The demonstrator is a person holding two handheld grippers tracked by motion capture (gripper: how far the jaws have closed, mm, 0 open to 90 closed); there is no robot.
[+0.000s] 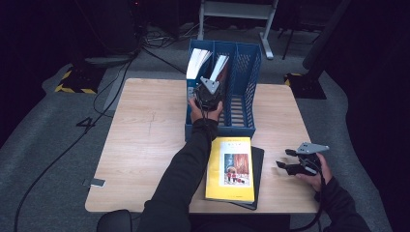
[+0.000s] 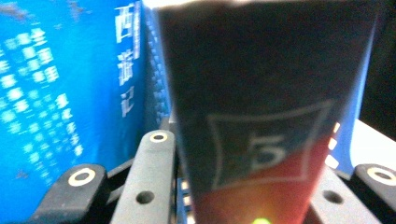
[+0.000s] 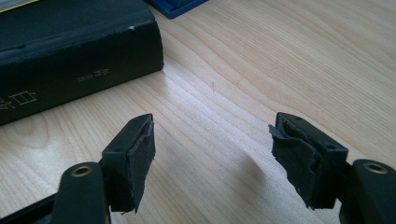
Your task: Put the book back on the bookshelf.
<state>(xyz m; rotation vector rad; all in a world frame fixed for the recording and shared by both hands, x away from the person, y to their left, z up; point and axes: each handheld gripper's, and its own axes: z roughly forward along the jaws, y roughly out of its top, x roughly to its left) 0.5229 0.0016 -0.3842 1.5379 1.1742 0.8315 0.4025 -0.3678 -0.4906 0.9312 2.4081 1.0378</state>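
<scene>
The left tongs (image 1: 209, 93) were clamped on a dark book (image 2: 261, 116) marked "与", standing in the blue rack (image 1: 241, 96) at the bench's far edge; right tongs (image 3: 212, 158) gaped, released.

Blue file rack (image 1: 244, 72), yellow book (image 1: 231, 169) atop a black book (image 1: 258, 164), pale wood-grain table (image 1: 145, 140).

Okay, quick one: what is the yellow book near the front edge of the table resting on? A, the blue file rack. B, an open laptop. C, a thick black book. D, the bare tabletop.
C: the yellow book lies flat on a thick black book, whose dark edge sticks out on its right side and below it, in front of the blue file rack.
</scene>
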